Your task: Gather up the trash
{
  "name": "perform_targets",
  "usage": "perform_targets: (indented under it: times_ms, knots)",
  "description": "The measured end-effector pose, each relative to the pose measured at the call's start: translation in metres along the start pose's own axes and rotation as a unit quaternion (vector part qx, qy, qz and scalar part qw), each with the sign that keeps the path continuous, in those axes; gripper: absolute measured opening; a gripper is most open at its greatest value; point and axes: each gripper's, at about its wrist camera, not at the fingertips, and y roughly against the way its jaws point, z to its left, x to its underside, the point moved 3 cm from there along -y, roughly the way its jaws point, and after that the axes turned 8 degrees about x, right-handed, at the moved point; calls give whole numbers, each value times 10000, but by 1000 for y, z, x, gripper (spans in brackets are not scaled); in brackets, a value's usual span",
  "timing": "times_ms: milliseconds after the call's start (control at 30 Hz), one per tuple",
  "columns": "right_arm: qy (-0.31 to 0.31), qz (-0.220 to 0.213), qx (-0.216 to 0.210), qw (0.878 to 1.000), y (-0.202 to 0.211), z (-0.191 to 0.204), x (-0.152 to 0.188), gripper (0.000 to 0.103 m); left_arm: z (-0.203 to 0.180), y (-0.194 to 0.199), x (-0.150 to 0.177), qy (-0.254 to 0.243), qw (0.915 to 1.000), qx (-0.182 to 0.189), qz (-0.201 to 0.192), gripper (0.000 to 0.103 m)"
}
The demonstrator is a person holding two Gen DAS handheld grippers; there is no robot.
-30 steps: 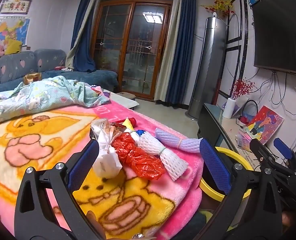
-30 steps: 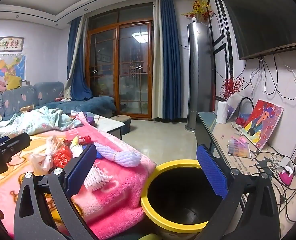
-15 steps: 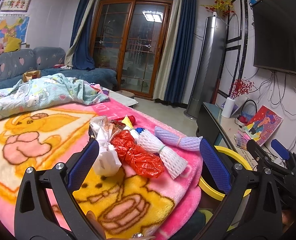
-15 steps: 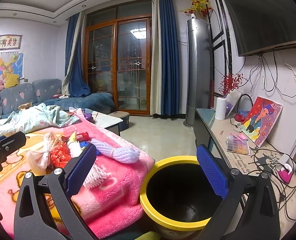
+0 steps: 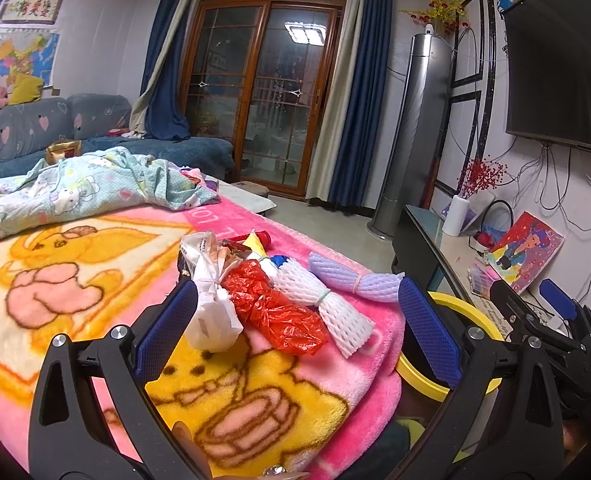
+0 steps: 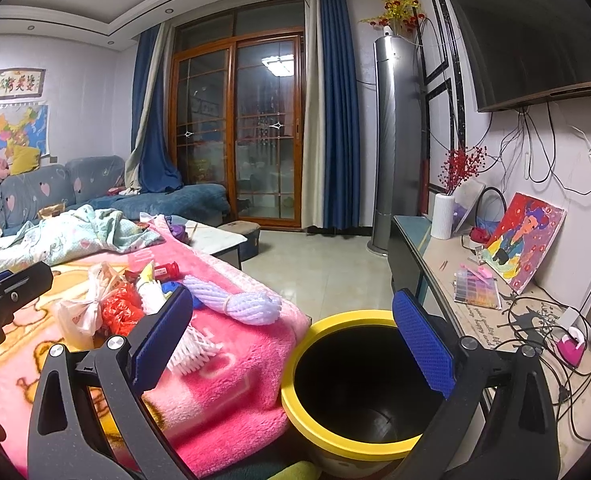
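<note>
Trash lies in a pile on a pink cartoon blanket [image 5: 75, 280]: a knotted white plastic bag [image 5: 211, 312], a crumpled red bag [image 5: 279, 312], a white foam net [image 5: 323, 308] and a lilac foam net [image 5: 355, 280]. My left gripper [image 5: 295, 336] is open and empty, hovering just short of the pile. My right gripper [image 6: 295, 344] is open and empty above the yellow-rimmed trash bin [image 6: 335, 440], beside the blanket's edge. The pile also shows in the right wrist view, with the lilac net [image 6: 235, 300] nearest the bin.
A light blue quilt [image 5: 75, 192] lies bunched at the blanket's far side. A TV cabinet [image 6: 495, 312] with a painting, cables and a vase runs along the right wall. Tiled floor [image 6: 327, 264] lies beyond the bin. A blue sofa [image 6: 55, 188] stands at the back left.
Both grippers have drifted slightly; the view has shifted a little. The trash has not moved and both grippers stay open.
</note>
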Motion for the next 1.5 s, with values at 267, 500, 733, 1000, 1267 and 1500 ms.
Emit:
perform_targets:
  times_ms: [267, 500, 733, 1000, 1267, 1500]
  knots:
    - [80, 86, -144, 9998, -2, 7, 3, 97, 3, -1, 3, 44, 10000, -46, 3, 92]
    - [175, 108, -287, 9994, 1, 14, 6, 97, 8, -1, 4, 144, 9999, -61, 24, 92]
    - [328, 272, -691, 9967, -1, 26, 8, 97, 22, -2, 3, 298, 9994, -155, 52, 92]
    - [664, 462, -1270, 9886, -11, 62, 8, 97, 51, -2, 2, 582, 9973, -439, 88, 92]
    - [882, 687, -1649, 9800, -36, 99, 10, 97, 93, -5, 0, 929, 9937, -585, 222, 92]
    - [1072, 995, -1762, 9734, -71, 120, 11, 90, 107, -29, -5, 931, 9936, -250, 583, 92]
